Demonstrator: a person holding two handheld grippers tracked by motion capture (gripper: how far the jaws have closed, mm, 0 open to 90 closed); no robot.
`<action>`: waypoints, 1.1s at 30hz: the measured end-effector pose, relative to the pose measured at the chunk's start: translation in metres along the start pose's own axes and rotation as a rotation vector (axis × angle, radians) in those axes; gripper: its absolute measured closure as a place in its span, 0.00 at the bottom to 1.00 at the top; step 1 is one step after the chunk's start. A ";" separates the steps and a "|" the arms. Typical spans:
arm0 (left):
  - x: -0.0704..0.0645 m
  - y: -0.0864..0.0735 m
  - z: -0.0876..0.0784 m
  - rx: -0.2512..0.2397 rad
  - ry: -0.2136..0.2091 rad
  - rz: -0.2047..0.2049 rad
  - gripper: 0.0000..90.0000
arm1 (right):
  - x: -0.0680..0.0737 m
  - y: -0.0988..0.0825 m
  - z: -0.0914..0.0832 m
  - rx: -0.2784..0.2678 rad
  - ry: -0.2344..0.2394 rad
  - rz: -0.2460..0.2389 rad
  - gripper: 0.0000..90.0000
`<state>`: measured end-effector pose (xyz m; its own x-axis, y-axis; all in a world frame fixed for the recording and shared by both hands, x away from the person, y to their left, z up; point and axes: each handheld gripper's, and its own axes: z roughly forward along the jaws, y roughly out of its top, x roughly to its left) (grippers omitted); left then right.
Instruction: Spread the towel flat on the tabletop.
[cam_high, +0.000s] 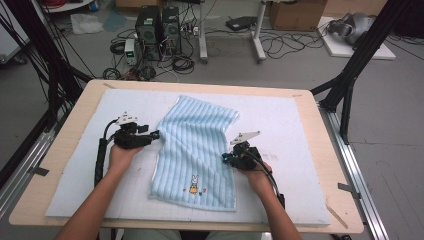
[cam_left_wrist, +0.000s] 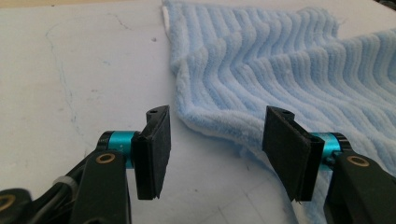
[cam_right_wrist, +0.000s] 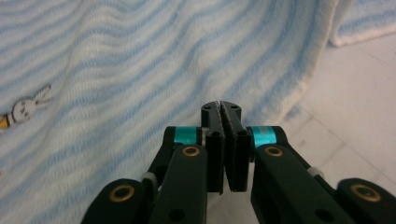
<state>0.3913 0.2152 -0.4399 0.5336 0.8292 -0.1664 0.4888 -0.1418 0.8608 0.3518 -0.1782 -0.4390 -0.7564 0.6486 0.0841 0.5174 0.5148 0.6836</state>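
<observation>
Towel (cam_high: 197, 150) lies mid-mat (cam_high: 75, 185), rumpled, bunny end near the person. Left gripper (cam_high: 156, 134) sits at towel's 9 o'clock edge, jaws apart, hem between them but not pinched. Right gripper (cam_high: 226, 159) at 3 o'clock edge, jaws clenched flat together; looks like nothing is caught, though the tips are hard to read. Advice: push left deeper over the hem before closing; reopen right, slide under the edge, then pinch.
</observation>
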 end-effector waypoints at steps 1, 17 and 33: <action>0.000 -0.002 -0.001 -0.002 -0.004 -0.001 0.47 | 0.001 0.000 -0.003 0.016 -0.010 -0.009 0.99; -0.008 -0.015 -0.005 0.011 -0.059 0.022 0.49 | 0.021 0.002 0.009 -0.049 0.097 -0.024 0.63; -0.011 -0.015 -0.006 0.013 -0.082 0.028 0.51 | 0.017 0.000 -0.013 -0.054 0.117 -0.068 0.65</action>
<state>0.3738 0.2118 -0.4481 0.6016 0.7780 -0.1810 0.4812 -0.1721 0.8595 0.3338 -0.1746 -0.4288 -0.8322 0.5418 0.1179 0.4433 0.5224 0.7284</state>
